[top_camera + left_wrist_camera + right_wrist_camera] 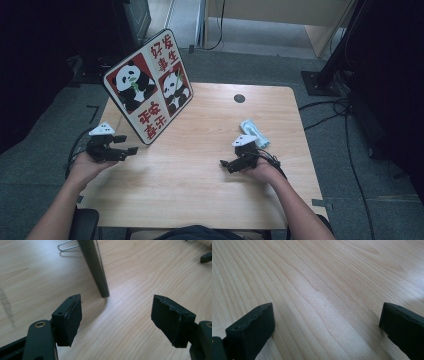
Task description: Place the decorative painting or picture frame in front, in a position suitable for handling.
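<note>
black ridged gripper [116, 315] pads, pale wood-grain table [140, 277], flat rounded-corner panda board [148, 85].

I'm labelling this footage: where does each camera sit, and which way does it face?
High view: above the person's side, looking forward and down at the table, panda sign, both forearms and claws.
Left gripper view: on the left claw, looking along its open jaws at the sign's lower edge.
Right gripper view: on the right claw, looking along open jaws at bare wood.
All three share the tabletop.
</note>
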The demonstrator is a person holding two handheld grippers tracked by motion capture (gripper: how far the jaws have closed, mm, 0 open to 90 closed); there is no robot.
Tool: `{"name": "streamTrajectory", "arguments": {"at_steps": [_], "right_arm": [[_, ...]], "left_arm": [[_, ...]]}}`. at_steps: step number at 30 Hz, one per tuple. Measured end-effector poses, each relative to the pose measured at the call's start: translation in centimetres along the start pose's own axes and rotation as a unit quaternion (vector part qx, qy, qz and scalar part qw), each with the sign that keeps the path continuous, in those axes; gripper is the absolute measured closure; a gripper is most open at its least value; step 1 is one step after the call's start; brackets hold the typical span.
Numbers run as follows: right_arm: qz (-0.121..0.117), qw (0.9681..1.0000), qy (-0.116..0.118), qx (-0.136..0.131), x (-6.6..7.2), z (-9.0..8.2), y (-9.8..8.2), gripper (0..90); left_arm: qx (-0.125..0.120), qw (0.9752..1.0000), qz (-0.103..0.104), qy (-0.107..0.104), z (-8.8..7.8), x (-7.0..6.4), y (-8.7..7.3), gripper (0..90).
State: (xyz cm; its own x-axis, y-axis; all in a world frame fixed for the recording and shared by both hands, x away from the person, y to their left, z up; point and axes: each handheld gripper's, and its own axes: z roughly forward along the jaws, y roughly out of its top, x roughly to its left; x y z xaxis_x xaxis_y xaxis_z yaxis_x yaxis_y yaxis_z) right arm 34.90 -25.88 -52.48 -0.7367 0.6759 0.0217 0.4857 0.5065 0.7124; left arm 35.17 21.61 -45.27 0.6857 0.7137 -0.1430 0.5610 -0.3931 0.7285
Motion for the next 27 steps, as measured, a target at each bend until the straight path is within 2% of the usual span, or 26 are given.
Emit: {"name": "streamTrajectory", "arguments": {"at_steps": [3, 8, 10, 12, 15, 18, 20, 22, 27], "right_arm": [[0.000, 1.0000, 0.000, 0.000, 0.0, 0.0, 0.0, 0.0], [0.000, 1.0000, 0.000, -0.001, 0.0, 0.0, 0.0, 0.0], [0.000, 1.0000, 0.000, 0.000, 0.0, 0.0, 0.0, 0.0], [0.000, 1.0000, 0.000, 0.000, 0.0, 0.0, 0.0, 0.0], [0.000, 1.0000, 0.000, -0.001, 0.0, 0.0, 0.0, 0.0], [0.000, 1.0000, 0.001, 0.000, 0.0, 0.0, 0.0, 0.0], [-0.003, 1.0000, 0.000, -0.001, 0.0, 0.0, 0.0, 0.0], [-0.002, 1.0000, 0.001, -0.001, 0.0, 0.0, -0.1, 0.0], [-0.002, 1.0000, 0.001, -0.001, 0.0, 0.0, -0.1, 0.0]], "left_arm": [[0.005, 1.0000, -0.003, 0.001, -0.2, 0.4, 0.3, 25.5], [0.006, 0.9999, 0.008, 0.000, -0.6, 0.5, 1.8, 25.8], [0.006, 0.9999, 0.008, -0.005, -0.9, 0.7, 2.5, 30.4], [0.007, 0.9999, 0.010, -0.005, -1.1, 0.8, 3.3, 31.4], [0.006, 0.9999, -0.003, -0.012, -1.5, 1.2, 4.2, 31.7], [0.005, 0.9991, -0.027, -0.033, -1.8, 1.8, 5.0, 33.5], [0.000, 0.9989, -0.032, -0.032, -2.1, 2.0, 5.5, 34.2], [0.000, 0.9996, -0.022, -0.020, -2.4, 2.0, 6.1, 35.1], [-0.014, 0.9998, -0.007, -0.011, -3.2, 2.3, 7.6, 35.2]]}}
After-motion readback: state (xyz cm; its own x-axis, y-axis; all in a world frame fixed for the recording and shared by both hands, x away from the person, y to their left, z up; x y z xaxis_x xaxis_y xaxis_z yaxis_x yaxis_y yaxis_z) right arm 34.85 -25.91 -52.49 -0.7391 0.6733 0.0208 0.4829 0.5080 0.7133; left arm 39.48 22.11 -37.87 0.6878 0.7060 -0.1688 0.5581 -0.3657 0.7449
